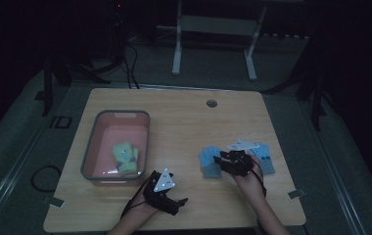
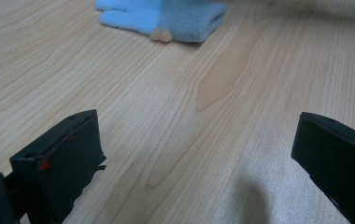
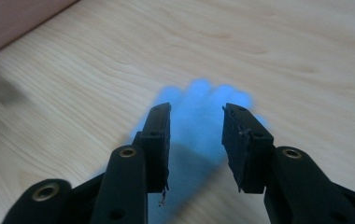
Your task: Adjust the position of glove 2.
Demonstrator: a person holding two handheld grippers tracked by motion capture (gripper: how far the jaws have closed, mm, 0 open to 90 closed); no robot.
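A light blue glove (image 1: 209, 164) lies flat on the wooden table (image 1: 184, 122), right of centre. My right gripper (image 1: 218, 159) hovers just over it, open, its jaws straddling the glove's (image 3: 199, 100) finger end in the right gripper view (image 3: 196, 121). A second blue glove (image 1: 266, 159) lies just right of that hand. At the left, a green glove (image 1: 125, 156) rests inside a grey-rimmed pink bin (image 1: 96, 134). My left gripper (image 1: 181, 200) stays low near the front edge with nothing in it, open wide (image 2: 194, 135), facing the blue glove (image 2: 166, 18).
The bin's wall (image 3: 17, 18) shows at the top left of the right gripper view. A round cable hole (image 1: 211, 103) sits near the table's far edge. White frame legs (image 1: 176, 49) stand on the floor beyond. Bare wood lies between the bin and the gloves.
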